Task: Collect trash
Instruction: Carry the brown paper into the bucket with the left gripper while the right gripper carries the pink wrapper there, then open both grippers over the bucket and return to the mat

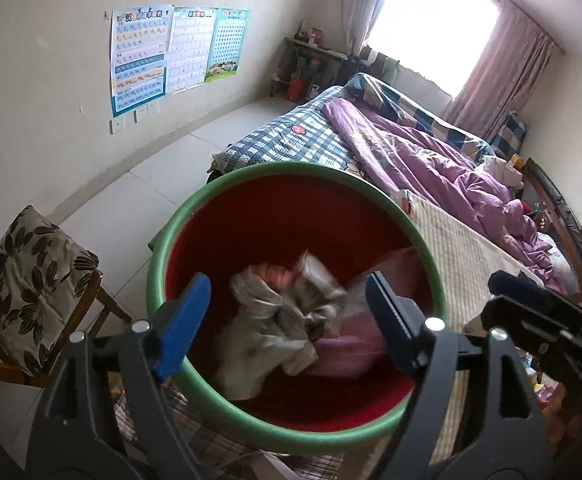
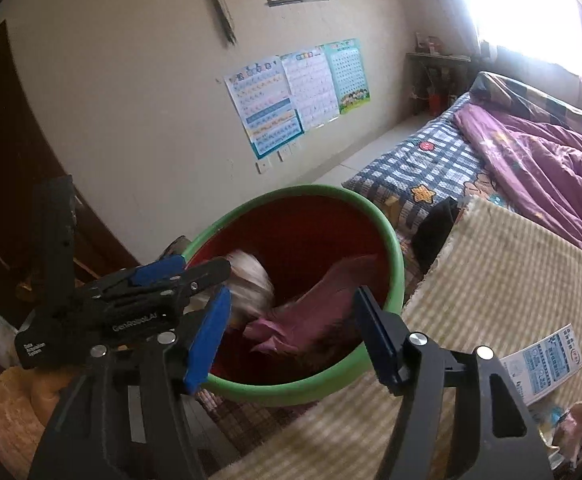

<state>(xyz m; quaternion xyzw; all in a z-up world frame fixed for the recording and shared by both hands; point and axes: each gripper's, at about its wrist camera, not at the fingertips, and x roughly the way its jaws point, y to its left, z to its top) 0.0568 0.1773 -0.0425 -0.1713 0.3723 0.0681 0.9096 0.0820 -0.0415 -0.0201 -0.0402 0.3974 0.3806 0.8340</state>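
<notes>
Right now my left gripper (image 1: 287, 320) hangs over the bin (image 1: 163, 240) with its tongs spread and nothing pinched. My right gripper (image 2: 291, 330) is spread too, empty, above the bin's near rim. Inside the red, green-rimmed bin, blurred in both views, are a crumpled grey plastic bag (image 1: 275, 320) and a pink wrapper (image 2: 311, 312). The bin stands at the bed's (image 1: 451, 256) near edge, on its covers. Farther off, posters (image 1: 163, 52) hang on the wall.
</notes>
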